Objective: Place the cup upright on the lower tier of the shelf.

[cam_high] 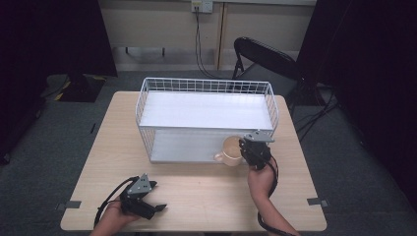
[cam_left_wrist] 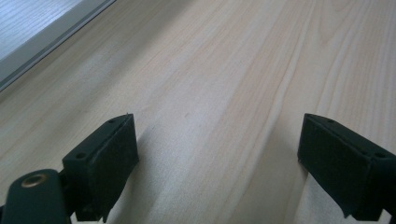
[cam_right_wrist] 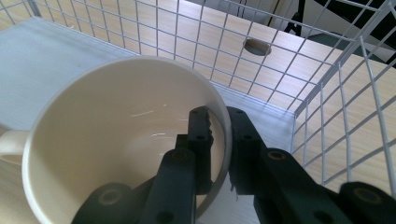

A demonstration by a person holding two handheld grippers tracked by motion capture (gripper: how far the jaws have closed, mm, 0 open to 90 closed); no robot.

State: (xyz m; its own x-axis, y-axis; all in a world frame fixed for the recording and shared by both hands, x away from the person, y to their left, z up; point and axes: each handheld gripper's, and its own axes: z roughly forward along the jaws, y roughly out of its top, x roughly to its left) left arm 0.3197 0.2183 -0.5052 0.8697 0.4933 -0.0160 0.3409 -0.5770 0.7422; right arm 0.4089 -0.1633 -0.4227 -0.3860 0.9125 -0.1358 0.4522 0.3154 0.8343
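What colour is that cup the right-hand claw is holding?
Cream, inside and out. The cup shows best in the right gripper view, its rim pinched by the right gripper.

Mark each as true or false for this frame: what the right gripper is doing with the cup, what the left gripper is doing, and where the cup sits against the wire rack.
1. The right gripper is clamped on the cream cup's rim, one jaw inside and one outside. True.
2. The left gripper holds a spoon. False: its jaws stand wide apart over bare wooden table.
3. The cup is on the wire rack's upper shelf. False: it is at the front right of the lower level.
4. The cup's handle points toward the person's left in the high view. True.
5. The cup holds coffee. False: it looks empty inside.
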